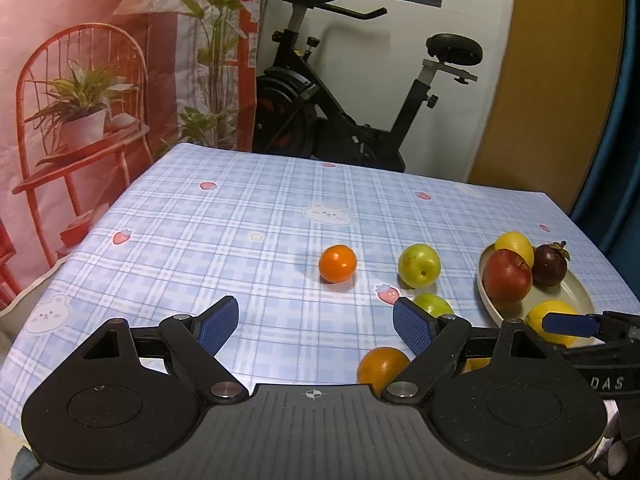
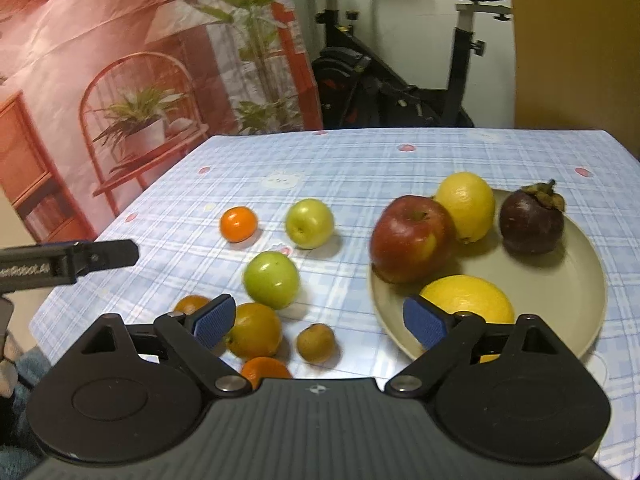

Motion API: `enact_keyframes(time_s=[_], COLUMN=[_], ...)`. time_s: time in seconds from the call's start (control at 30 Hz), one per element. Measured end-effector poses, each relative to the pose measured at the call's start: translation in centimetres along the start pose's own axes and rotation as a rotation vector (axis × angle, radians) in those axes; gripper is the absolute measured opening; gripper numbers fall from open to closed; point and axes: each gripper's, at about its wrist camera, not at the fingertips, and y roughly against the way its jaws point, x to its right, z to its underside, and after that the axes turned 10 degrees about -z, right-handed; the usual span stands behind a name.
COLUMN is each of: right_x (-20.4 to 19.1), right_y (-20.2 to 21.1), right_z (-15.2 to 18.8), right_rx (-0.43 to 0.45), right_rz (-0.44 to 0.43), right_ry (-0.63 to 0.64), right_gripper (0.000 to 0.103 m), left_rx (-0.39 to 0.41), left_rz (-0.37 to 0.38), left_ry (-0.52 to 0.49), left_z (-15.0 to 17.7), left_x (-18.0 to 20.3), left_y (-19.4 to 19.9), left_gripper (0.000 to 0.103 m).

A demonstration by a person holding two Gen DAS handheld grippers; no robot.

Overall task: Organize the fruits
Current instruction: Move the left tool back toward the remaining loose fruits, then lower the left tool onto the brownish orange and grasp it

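A beige plate (image 2: pixel 592 320) on the right holds a red apple (image 2: pixel 412 240), two lemons (image 2: pixel 466 204) (image 2: pixel 468 298) and a dark mangosteen (image 2: pixel 532 220). Loose on the checked cloth lie two green apples (image 2: pixel 310 223) (image 2: pixel 272 280), a small orange (image 2: pixel 238 224), several more oranges (image 2: pixel 254 336) and a small brown fruit (image 2: pixel 316 342). My right gripper (image 2: pixel 319 320) hangs open over the brown fruit, its right finger above the plate's near rim. My left gripper (image 1: pixel 316 320) is open and holds nothing, short of the small orange (image 1: pixel 337 263) and a green apple (image 1: pixel 419 265).
The table's blue checked cloth (image 1: pixel 240 220) ends at a far edge before an exercise bike (image 1: pixel 320 112) and a pink printed backdrop (image 1: pixel 100 80). The left gripper's finger (image 2: pixel 100 256) shows at the left of the right wrist view. A wooden panel (image 1: pixel 560 80) stands back right.
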Motion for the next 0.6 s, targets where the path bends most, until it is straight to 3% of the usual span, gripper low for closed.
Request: enact_keyframes(time_s=[0.27, 0.37, 0.43, 0.6], right_x=[-1.4, -1.7, -2.1, -4.1], right_y=[-0.3, -0.6, -0.9, -2.5], right_z=[0.2, 0.3, 0.5, 1.5], right_rx=[-0.017, -0.029, -0.041, -0.093], right_rz=[-0.041, -0.056, -0.074, -0.094], right_ry=[0.071, 0.092, 0.126, 0.301], right_gripper=[0.082, 0.075, 0.065, 0.051], left_rx=[0.004, 0.005, 0.001, -0.034], left_rz=[-0.011, 0.017, 0.034, 0.064], left_ry=[0.023, 0.007, -0.006, -0.007], left_z=[0.0, 0.1, 0.3, 0.7], left_x=[-0.1, 0.4, 0.6, 0.6], left_y=[0.1, 0.1, 0.0, -0.8], left_gripper=[0.082, 0.078, 0.075, 0.06])
